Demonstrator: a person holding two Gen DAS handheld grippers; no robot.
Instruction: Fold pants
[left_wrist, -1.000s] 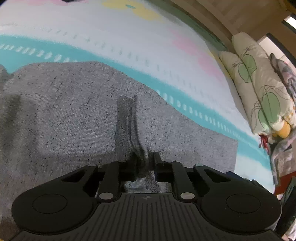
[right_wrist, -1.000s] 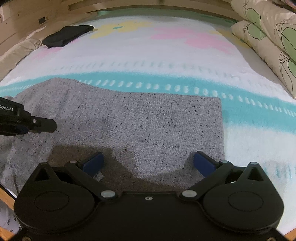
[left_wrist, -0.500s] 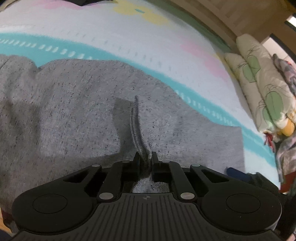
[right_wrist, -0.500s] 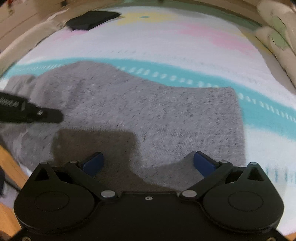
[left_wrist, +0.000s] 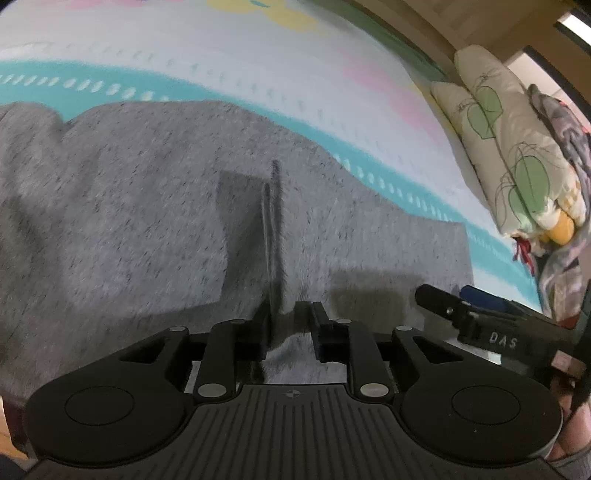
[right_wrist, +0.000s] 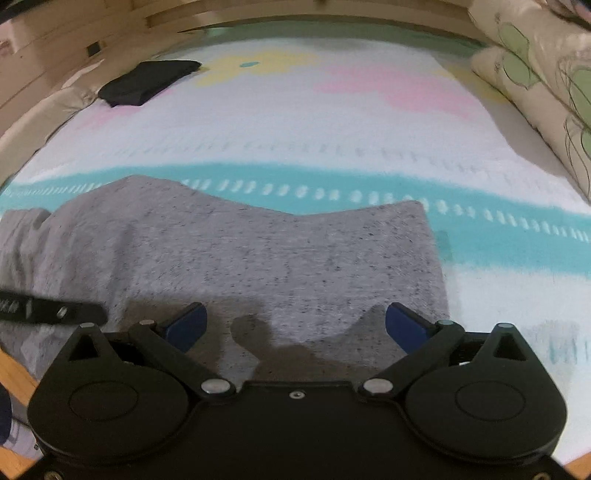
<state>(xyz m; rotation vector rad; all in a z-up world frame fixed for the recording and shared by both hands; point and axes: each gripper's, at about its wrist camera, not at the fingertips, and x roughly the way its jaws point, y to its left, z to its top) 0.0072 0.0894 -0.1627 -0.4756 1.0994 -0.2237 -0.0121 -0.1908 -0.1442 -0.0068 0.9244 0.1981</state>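
The grey pants (left_wrist: 147, 221) lay spread flat across the near part of the bed, on a sheet (right_wrist: 332, 125) printed with a teal band, pale dashes and pink and yellow patches. From the right wrist view their far edge ran along the teal band, and their right end stopped at a straight, square edge (right_wrist: 432, 258). Toward the left the cloth bunched into soft folds near the bed's wooden side.

A raised ridge of the grey fabric (left_wrist: 273, 229) ran up from the left gripper (left_wrist: 288, 328). Its jaws had just been opening: a narrow gap stood between them, with a pinch of the cloth sitting in it against the left finger while the right finger stood clear of it, so the hold looked loosened rather than clamped.

The right gripper (right_wrist: 295, 325) hung above the near edge of the pants with its 2 blue-padded fingers (right_wrist: 184, 326) spread wide and nothing between them. Its shadow fell on the cloth just below.

Each gripper showed at the edge of the other's view: the right one low on the right side of the left wrist view, the left one as a dark bar at the left.

Further out, 2 leaf-printed pillows (left_wrist: 517, 158) were stacked at the right side of the bed, and a dark folded garment (right_wrist: 147, 81) lay at the far left corner.
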